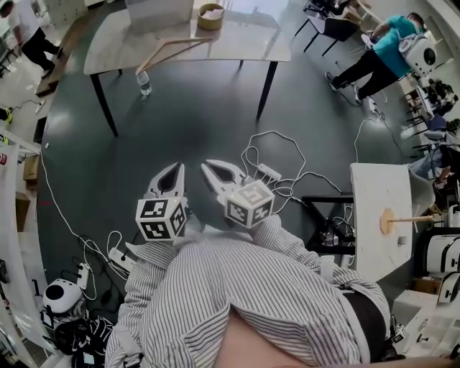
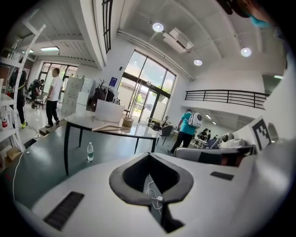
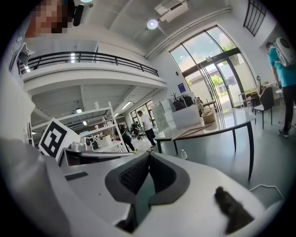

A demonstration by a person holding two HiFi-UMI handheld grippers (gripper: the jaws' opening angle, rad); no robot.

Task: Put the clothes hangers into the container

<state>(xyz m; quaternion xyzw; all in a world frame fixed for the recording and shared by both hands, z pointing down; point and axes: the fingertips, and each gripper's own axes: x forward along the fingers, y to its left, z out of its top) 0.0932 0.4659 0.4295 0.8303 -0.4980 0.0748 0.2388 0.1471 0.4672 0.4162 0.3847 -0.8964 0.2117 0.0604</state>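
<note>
Head view: the wooden clothes hanger is thin, light brown and shaped like a triangle. It lies flat on the smooth grey table, far from both tongs. A round tan tub and a white box sit near it. The left gripper and right gripper are both pinched closed on nothing, above the dark shiny floor. A clear bottle stands under the table.
</note>
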